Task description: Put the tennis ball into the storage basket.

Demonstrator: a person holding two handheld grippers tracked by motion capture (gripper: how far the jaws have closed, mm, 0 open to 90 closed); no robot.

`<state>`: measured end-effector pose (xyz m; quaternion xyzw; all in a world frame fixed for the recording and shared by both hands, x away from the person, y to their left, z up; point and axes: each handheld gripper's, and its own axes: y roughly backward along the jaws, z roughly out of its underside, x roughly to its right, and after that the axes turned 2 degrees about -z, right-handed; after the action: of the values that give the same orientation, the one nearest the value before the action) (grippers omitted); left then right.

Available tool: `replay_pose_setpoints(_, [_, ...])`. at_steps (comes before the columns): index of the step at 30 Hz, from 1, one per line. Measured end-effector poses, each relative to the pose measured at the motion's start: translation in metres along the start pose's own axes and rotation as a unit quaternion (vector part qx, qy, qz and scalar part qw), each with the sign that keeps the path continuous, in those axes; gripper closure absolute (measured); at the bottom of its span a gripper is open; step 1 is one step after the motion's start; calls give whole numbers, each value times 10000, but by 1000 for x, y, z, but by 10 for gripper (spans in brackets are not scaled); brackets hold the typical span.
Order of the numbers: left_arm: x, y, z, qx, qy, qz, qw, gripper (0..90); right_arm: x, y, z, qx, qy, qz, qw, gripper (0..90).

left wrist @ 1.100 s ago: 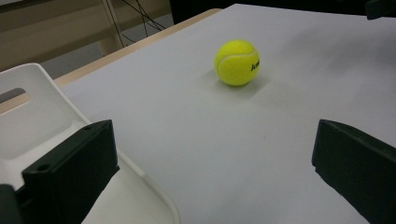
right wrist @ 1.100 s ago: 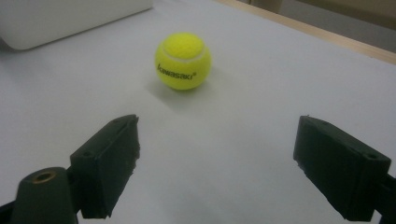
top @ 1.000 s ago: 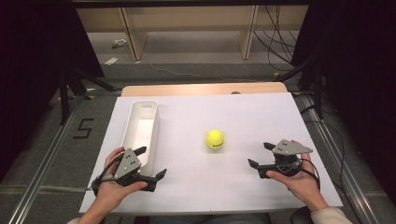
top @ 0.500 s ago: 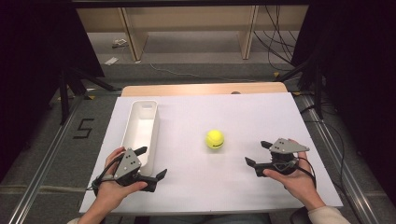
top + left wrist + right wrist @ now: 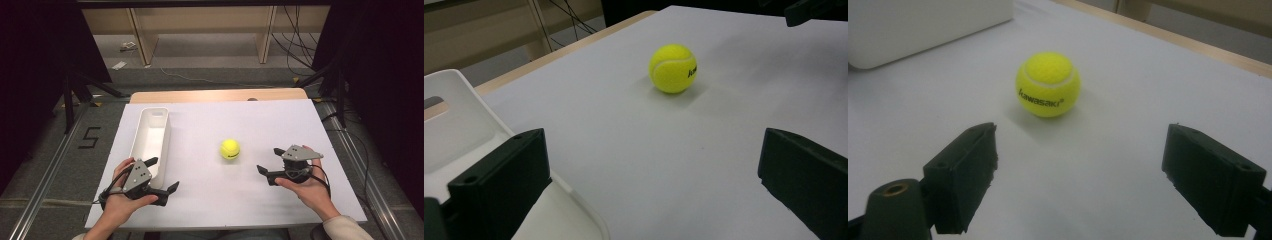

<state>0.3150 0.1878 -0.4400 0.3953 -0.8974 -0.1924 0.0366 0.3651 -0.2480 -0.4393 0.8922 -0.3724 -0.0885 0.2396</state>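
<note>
- Nearest the person, well short of the tennis ball (image 5: pixel 230 149), the left gripper (image 5: pixel 162 180) is sitting with its jaws spread wide and holding nothing; one jaw is lying against the near end of the white bin (image 5: pixel 150 142), so any careless swing forward is risking a knock that shoves the bin off its spot.
- Just on the person's side of the tennis ball, and to its right, the right gripper (image 5: pixel 267 172) is pointing at it with jaws wide apart and empty. In the right gripper view (image 5: pixel 1080 175) the ball (image 5: pixel 1048 84) is sitting ahead of the jaws, a little nearer one jaw than the other, so a straight push forward is likely bumping it with that jaw first.
- At the landmark itself, the ball is resting free on the white table sheet (image 5: pixel 240 195), near the middle and apart from everything. Being round and light, it is liable to roll away from a glancing touch, and a squeeze off its widest part is likely squirting it out.
- Left of the ball, the bin is standing apart from it; a drop from too high is risking a bounce back out.
- Beyond the ball, the far table edge (image 5: pixel 220 95) is waiting for any runaway roll.
</note>
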Motion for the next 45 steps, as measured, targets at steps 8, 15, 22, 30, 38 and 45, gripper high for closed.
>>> replay_pose_setpoints(8, [0, 0, 0, 0, -3, 18, 10000, 0, 0, -9, -3, -14, -13, -31, 10000, 153])
replay_pose_setpoints(15, [1, 0, -1, 25, 49, 68, 10000, 0, -1, -15, -6, -35, 10, -58, 10000, 152])
replay_pose_setpoints(22, [0, 2, -1, 45, 79, 49, 9999, 0, -2, -20, -8, -52, 15, -77, 10000, 153])
replay_pose_setpoints(30, [0, 2, -3, 76, 90, 27, 9999, 0, -3, -25, -9, -74, 15, -111, 9999, 152])
replay_pose_setpoints(38, [0, 3, -3, 96, 140, 26, 9999, 0, -6, -31, -12, -108, 55, -139, 9998, 153])
replay_pose_setpoints(45, [0, 3, -3, 75, 127, 11, 9999, 0, -6, -36, -13, -119, 29, -153, 9998, 152])
